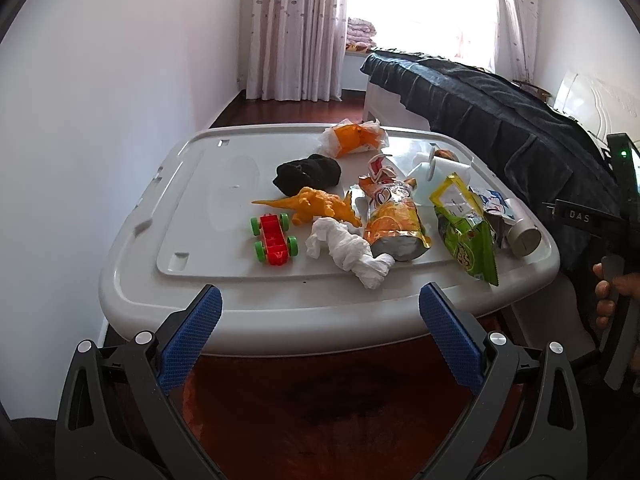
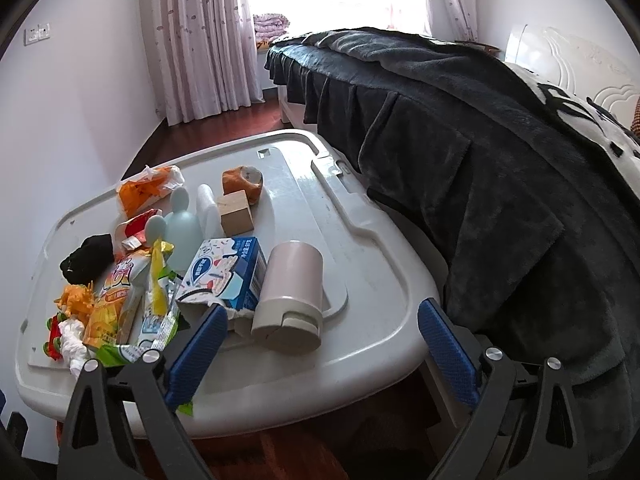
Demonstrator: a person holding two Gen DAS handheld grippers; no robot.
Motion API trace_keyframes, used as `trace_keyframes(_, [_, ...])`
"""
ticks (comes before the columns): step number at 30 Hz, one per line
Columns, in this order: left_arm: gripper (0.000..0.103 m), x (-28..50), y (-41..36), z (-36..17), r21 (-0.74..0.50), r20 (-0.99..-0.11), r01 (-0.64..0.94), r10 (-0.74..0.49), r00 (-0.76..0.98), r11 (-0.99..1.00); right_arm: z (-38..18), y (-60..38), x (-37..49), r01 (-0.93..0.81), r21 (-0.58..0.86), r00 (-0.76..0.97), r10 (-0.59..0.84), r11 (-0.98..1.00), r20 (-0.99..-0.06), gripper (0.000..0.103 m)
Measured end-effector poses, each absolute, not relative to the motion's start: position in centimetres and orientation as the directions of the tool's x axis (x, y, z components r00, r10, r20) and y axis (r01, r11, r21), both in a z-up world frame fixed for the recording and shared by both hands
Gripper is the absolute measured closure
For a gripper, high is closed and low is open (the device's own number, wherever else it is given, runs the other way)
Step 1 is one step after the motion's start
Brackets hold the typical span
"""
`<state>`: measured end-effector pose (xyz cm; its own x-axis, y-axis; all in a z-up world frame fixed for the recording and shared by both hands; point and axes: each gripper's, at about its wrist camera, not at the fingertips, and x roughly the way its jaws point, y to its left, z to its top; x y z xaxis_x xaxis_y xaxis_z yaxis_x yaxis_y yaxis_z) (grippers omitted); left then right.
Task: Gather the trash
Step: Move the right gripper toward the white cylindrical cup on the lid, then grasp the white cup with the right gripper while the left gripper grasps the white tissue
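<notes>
Trash lies in a heap on the right half of the grey desk [image 1: 132, 280], which looks like a big plastic lid. In the left wrist view, a crumpled white tissue [image 1: 348, 250] sits near the front edge, touching an orange snack bag [image 1: 394, 224]. Just right of that is a green snack bag [image 1: 468, 232], and a torn blue and white carton [image 1: 494, 206] is behind it. A white and orange wrapper [image 1: 354, 138] lies at the far edge. Toys sit left of the heap: a red toy car [image 1: 275, 240], an orange dinosaur [image 1: 312, 206] and a black cloth [image 1: 308, 174]. The left tongs [image 1: 320, 320] are wide open and hold nothing, low in front of the desk's front edge. A hand [image 1: 610, 290] shows at the right side.

In the right wrist view, the right tongs [image 2: 322, 334] are also wide open and hold nothing, over the front edge. A pale cup [image 2: 290, 294] lies on its side between the blue pads [image 2: 198, 354], next to the carton [image 2: 228, 272]. A wooden block [image 2: 235, 212] sits farther back. A bed [image 2: 480, 152] with a dark blanket is beside the desk's right edge.
</notes>
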<state>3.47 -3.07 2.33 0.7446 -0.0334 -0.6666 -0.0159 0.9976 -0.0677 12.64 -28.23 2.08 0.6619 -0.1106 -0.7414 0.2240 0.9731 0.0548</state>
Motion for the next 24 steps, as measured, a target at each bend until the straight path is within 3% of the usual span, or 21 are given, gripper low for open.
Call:
trace_keyframes(5, [0.007, 3.6, -2.8, 2.3, -0.065, -0.671, -0.021, -0.029, 0.741, 0.998, 1.1, -28.0, 15.1, 0.224, 0.042, 0.627, -0.111, 0.974, -0.771, 0.023])
trace_keyframes(13, [0.007, 4.0, -2.2, 1.9, -0.084, -0.685, -0.032, -0.035, 0.728, 0.996, -0.6, -28.0, 18.8, 0.248, 0.021, 0.584, -0.133, 0.968, -0.801, 0.025])
trace_keyframes(15, [0.007, 4.1, -2.0, 1.9, -0.088, -0.688, -0.036, -0.035, 0.724, 0.995, -1.4, -27.5, 20.0, 0.234, 0.005, 0.563, -0.131, 0.972, -0.816, 0.031])
trace_keyframes(19, [0.007, 4.2, -1.7, 1.8, -0.105, -0.695, -0.043, -0.042, 0.718, 0.994, -1.8, -27.7, 20.8, 0.264, 0.018, 0.567, -0.140, 0.964, -0.812, 0.034])
trace_keyframes(21, [0.007, 4.3, -1.7, 1.7, -0.109, -0.697, -0.046, -0.043, 0.716, 0.993, -2.6, -28.3, 21.2, 0.281, 0.039, 0.526, -0.120, 0.959, -0.842, 0.044])
trace_keyframes(24, [0.007, 4.4, -1.6, 1.7, -0.115, -0.699, -0.046, -0.048, 0.713, 0.992, -4.0, -28.6, 21.1, 0.281, 0.079, 0.491, -0.072, 0.957, -0.868, 0.049])
